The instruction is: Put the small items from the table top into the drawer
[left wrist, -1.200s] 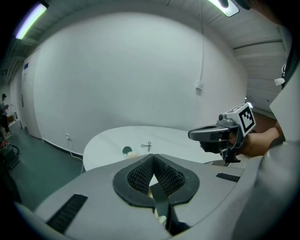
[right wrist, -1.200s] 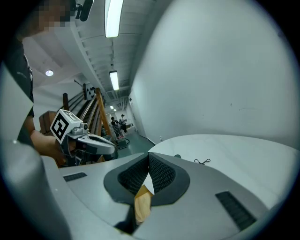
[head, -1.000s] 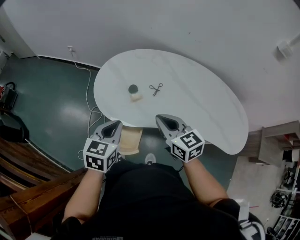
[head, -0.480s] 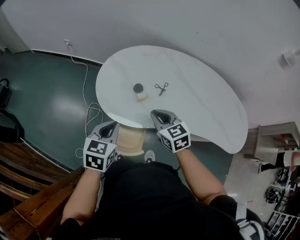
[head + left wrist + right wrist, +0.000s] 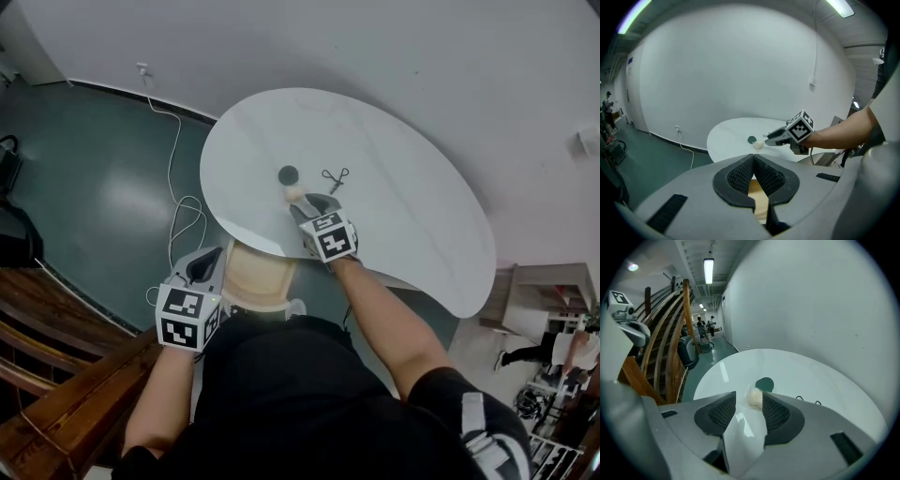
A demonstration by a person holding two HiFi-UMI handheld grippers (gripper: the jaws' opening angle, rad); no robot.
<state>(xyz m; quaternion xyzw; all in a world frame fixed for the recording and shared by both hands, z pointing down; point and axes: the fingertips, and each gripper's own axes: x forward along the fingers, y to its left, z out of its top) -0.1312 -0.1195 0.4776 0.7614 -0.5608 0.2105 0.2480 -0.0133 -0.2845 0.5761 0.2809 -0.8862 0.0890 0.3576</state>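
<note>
White rounded table (image 5: 412, 197), mid-frame, bears a pale cream lump (image 5: 754, 398) just beside a dark round disc (image 5: 764, 384). Jaws of the right gripper (image 5: 749, 404) have just been opening, with the lump between their tips; the left gripper (image 5: 753, 161) is closed and empty.

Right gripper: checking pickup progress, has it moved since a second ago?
Yes. The right gripper went from the near edge of the table inward to the cream lump; its jaws have just been opening, lump at their tips, ungripped.
</note>
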